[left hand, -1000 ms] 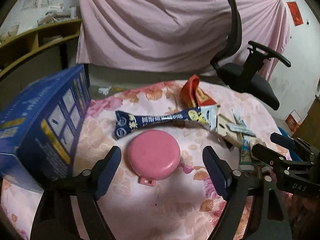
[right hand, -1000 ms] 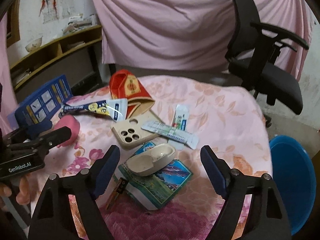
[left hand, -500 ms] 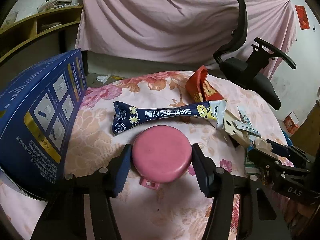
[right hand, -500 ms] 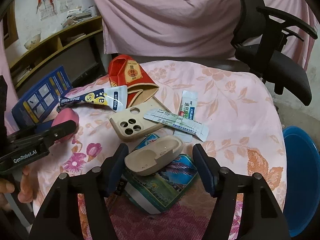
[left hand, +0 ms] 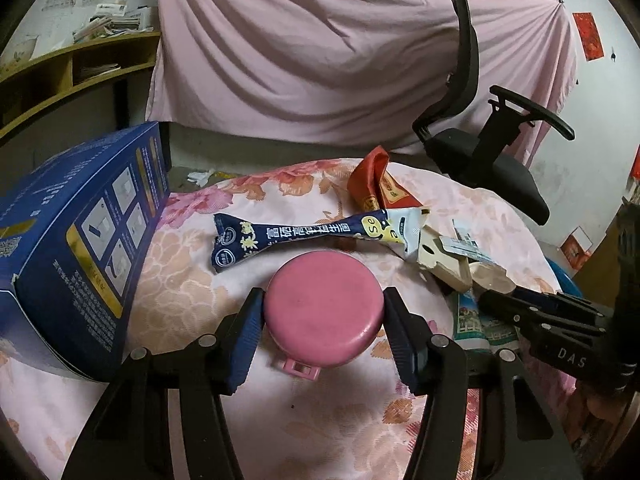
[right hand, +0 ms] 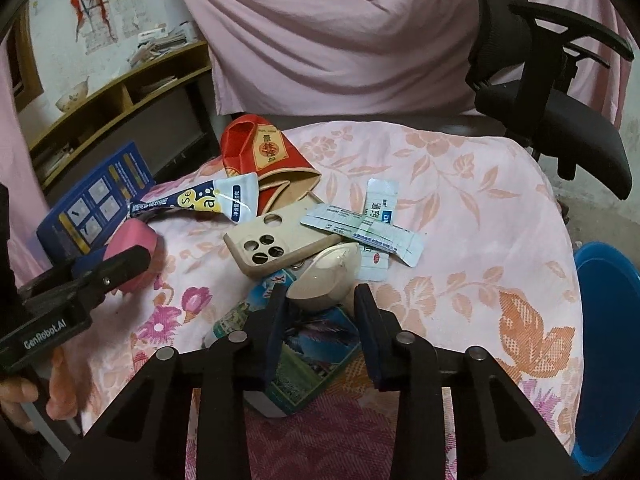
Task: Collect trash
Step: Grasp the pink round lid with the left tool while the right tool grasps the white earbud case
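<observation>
I see a worktop (right hand: 460,184) under a pink floral cloth, a pink drape (left hand: 320,52) hung behind it, one black chair (right hand: 560,112) and wooden shelves (right hand: 120,100) along the wall. My left hand-held gripper (left hand: 323,320) is clamped on one round pink case (left hand: 324,312), pads pressing both its sides; one blue box (left hand: 76,240) stands just left of the case, one blue sachet (left hand: 296,236) just behind it. My right hand-held gripper (right hand: 320,320) is closing on one beige shell (right hand: 328,276), which sits between the pads atop one printed pack (right hand: 308,360), right of the case. Also right of it: one phone case (right hand: 276,244), one red pouch (right hand: 260,152), one blue bin (right hand: 608,320).
</observation>
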The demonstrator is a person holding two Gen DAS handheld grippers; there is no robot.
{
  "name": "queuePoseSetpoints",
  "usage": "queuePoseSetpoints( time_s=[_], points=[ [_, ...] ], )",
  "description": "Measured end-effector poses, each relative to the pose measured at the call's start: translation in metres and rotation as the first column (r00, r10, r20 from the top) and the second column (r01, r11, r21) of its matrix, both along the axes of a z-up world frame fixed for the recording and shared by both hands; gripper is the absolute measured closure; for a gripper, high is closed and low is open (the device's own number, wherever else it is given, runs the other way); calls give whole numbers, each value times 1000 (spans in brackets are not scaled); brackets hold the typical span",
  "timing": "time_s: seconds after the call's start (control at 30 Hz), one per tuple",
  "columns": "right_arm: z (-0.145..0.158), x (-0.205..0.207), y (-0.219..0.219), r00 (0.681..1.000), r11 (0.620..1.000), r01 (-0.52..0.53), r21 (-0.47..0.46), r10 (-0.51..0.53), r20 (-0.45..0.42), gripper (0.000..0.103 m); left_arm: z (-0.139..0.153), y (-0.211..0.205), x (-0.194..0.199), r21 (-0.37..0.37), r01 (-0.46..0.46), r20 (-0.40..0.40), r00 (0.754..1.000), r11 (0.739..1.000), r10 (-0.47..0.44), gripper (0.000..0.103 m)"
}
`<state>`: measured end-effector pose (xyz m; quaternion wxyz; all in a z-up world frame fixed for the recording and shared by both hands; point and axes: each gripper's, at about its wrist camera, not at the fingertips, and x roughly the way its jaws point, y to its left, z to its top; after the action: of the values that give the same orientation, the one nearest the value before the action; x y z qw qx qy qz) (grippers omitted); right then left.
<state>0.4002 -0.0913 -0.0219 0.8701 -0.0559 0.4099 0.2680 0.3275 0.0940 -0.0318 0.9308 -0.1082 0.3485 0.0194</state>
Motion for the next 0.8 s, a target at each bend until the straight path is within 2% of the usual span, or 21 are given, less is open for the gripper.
queuePoseSetpoints(
  time_s=[0.13,0.4,0.47,0.53,0.67,0.8],
  points=[
    [-2,4,5,1000,999,18,-35,-19,-4,63,-3,1,3,-15,-7,-16,1000,1000,7,50],
    [-4,22,4,998,998,52,-18,-52,-26,61,-7,1,3,-49,-8,-43,999,999,6,50],
    [-4,25,4,998,999,49,-13,-50,-30,63,-6,-1,3,-48,-3,-40,999,999,1,50],
    [-5,24,5,999,999,35,-10,-35,-30,75,-6,-3,3,-46,5,-36,999,999,-7,50],
    [-4,20,4,1000,1000,22,-2,-22,-23,76,-5,-3,0,-51,12,-23,1000,999,-14,50],
    [1,11,0,1000,1000,16,12,-16,9,76,0,-3,-8,-67,17,25,1000,998,-16,50]
  ],
)
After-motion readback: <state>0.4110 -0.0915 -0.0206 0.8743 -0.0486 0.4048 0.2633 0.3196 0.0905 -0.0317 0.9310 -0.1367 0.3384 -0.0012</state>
